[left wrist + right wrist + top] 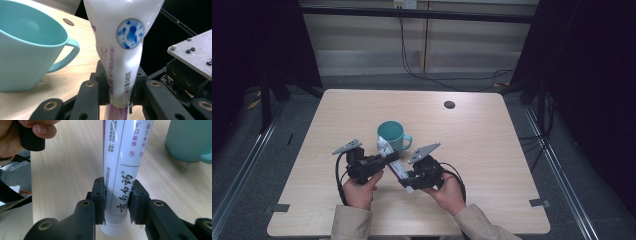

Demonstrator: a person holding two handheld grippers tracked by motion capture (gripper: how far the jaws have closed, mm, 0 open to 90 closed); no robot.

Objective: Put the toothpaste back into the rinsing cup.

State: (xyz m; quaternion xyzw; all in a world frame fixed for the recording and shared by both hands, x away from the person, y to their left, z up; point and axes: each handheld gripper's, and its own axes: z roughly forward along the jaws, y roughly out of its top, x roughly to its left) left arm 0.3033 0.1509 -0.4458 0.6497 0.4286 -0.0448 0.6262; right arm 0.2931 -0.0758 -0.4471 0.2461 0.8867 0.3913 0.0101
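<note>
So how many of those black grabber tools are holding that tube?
2. The left gripper is shut on the tube partway up it, beside the teal cup. The right gripper is shut on the tube's cap end, nearer the person.

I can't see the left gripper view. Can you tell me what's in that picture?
A white toothpaste tube with a blue bubbly dot stands squeezed between the left gripper's two black jaws. A teal cup sits on the wooden table beside it.
</note>
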